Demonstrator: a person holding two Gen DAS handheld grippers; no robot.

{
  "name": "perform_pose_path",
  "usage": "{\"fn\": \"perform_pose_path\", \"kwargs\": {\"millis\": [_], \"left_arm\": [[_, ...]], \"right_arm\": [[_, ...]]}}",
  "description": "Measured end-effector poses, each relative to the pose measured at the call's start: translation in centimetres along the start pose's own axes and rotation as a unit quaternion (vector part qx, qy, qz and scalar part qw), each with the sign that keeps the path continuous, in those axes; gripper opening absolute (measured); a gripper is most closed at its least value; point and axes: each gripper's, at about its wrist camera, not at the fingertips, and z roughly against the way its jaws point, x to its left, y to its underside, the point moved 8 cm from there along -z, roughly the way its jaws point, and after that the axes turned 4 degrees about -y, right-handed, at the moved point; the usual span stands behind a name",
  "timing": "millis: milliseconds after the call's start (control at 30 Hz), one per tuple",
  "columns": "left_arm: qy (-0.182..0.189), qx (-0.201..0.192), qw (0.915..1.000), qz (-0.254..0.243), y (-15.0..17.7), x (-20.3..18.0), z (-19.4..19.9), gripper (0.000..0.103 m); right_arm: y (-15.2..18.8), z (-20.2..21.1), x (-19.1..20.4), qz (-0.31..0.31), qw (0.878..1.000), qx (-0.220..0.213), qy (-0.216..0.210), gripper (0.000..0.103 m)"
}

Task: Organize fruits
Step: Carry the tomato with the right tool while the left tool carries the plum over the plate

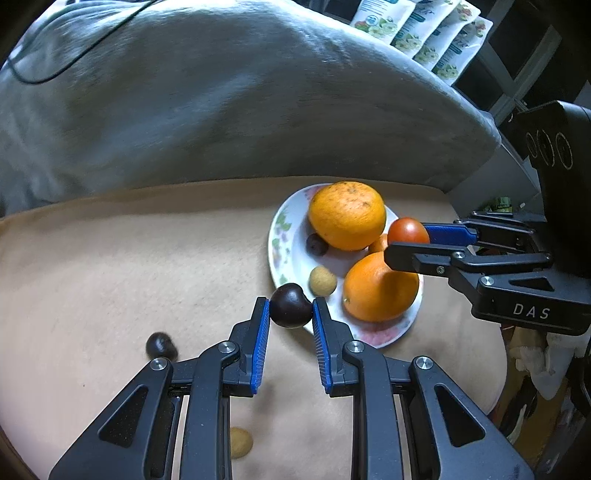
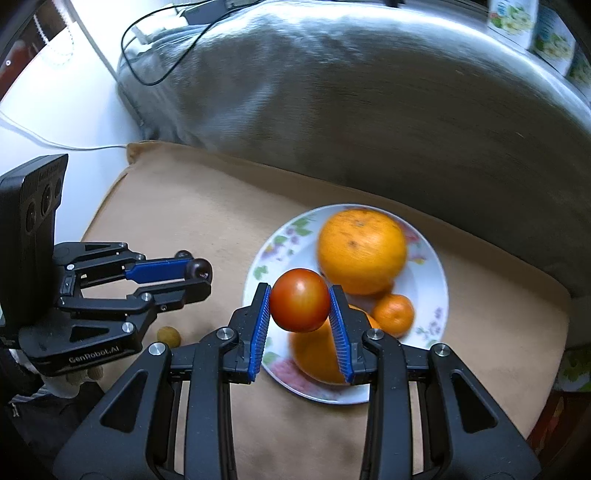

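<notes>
Left gripper: blue-padded fingers clamped on a small dark brown fruit, held at lower centre of the left wrist view, just at the near rim of the plate.

Right gripper: blue-padded fingers clamped on a red tomato, held above the plate, centre of the right wrist view. In the left wrist view the same tomato sits at centre right, over the plate's far-right side.

Plate: white, floral pattern, on a tan cushion. Contents:
- large orange, upper part of plate
- second large orange, lower right part, partly under the right gripper's finger
- small mandarin, between the two oranges, right of the tomato in the right wrist view
- small dark purple fruit, left of the upper orange
- small tan round fruit, just right of the held dark fruit

Loose on the cushion:
- dark brown fruit, lower left of the left wrist view
- tan round fruit, bottom centre, partly behind the gripper's frame

Surroundings:
- grey blanket, upper half of both views, with a black cable across it
- printed packets, upper right of the left wrist view
</notes>
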Motion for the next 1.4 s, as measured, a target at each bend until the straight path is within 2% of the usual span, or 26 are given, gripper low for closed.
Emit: {"fn": "perform_pose_path", "kwargs": {"millis": [833, 1400], "left_arm": [[-0.001, 0.007, 0.9994, -0.034, -1.7, -3.1, -1.5, 0.022], [-0.001, 0.005, 0.9985, -0.054, -2.4, -4.5, -2.1, 0.022]], "right_arm": [[1.0, 0.0, -5.7, -0.046, 0.998, 0.005, 0.03, 0.033], [0.9, -0.6, -6.2, -0.051, 0.998, 0.006, 0.03, 0.033]]}}
